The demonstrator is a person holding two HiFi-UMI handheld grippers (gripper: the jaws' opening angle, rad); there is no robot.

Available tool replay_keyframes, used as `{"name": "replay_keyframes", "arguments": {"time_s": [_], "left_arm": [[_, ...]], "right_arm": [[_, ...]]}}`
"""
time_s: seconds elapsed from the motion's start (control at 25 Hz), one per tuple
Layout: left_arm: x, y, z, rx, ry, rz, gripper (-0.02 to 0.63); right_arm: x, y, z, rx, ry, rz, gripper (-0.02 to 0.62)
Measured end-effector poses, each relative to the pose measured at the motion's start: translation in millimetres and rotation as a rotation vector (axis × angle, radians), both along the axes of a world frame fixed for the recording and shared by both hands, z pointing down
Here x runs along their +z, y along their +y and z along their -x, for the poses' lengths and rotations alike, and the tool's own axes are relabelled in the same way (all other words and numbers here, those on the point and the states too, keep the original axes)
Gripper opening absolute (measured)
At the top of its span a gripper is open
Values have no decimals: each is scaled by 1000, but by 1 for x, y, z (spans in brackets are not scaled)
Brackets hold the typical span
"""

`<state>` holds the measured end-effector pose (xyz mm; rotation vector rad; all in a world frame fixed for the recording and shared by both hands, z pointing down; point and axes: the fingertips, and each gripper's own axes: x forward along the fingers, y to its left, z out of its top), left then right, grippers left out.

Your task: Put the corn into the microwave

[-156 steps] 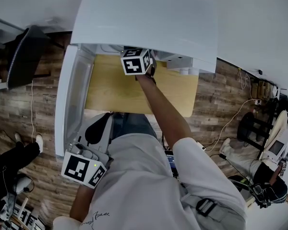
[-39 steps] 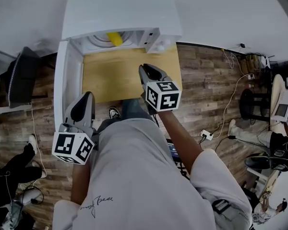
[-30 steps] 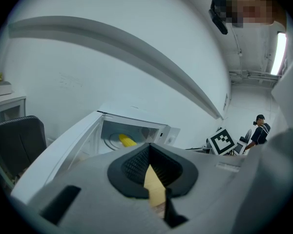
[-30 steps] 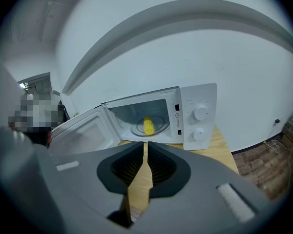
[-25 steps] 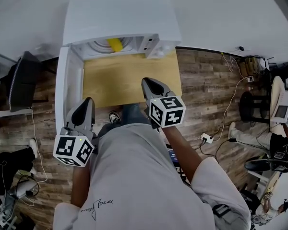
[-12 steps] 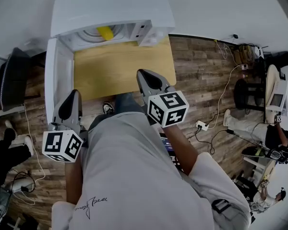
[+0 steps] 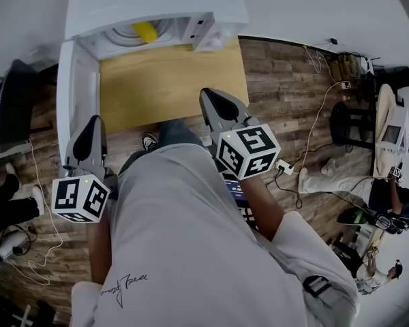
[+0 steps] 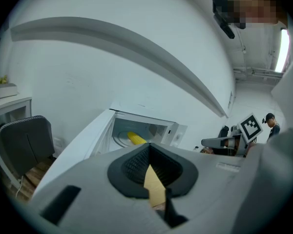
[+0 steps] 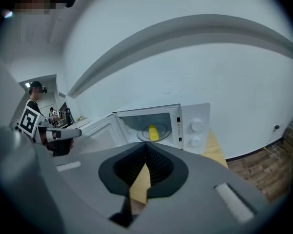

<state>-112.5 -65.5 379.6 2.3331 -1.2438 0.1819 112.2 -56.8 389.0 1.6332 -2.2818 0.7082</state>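
Two grippers, one corn, one microwave, one desk. Item one: left gripper (image 7: 90, 131), a grey moulded shell with black ribbed pads and a black-and-white marker cube (image 7: 80, 198) at its back. Its jaws are drawn together with nothing between them, only a wedge of desk showing below the pads. Item two: right gripper (image 7: 221, 104), of the same make, also pressed closed and carrying nothing. Both are held back by the person's body, short of the desk's near edge and well apart from the microwave. This is judged to be because no load remains to carry. Item three: corn (image 7: 144, 31), a short yellow cylinder with rounded ends, its kernel texture too small to make out. It lies inside the microwave (image 7: 157, 2) on the round pale turntable (image 7: 123, 38), well inside the opening, so it looks clear of the door's path. Item four: the microwave is a smooth white box at the far edge of the desk, with two round knobs (image 9: 197, 126) on its right panel. Its door (image 7: 75, 80) is swung fully out to the left, which leaves the cavity open. Item five: desk (image 7: 170, 80), a flat rectangle of pale wood, otherwise bare, over a floor (image 7: 286, 80) of darker planks. Placement appears complete, and shutting the door is judged to be the only step left.
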Motion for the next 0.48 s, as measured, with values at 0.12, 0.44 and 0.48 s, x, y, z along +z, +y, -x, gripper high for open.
{"name": "replay_keyframes", "arguments": {"time_s": [0.12, 0.44, 0.48], "left_arm": [[1, -1, 0, -2, -2, 0, -13], [3, -5, 2, -4, -16, 0, -13], [3, -5, 1, -2, -16, 0, -12]], "right_arm": [[-4, 3, -5, 10, -28, 1, 11], [-23, 2, -8, -15, -2, -34, 11], [-24, 2, -7, -18, -12, -31, 11]]}}
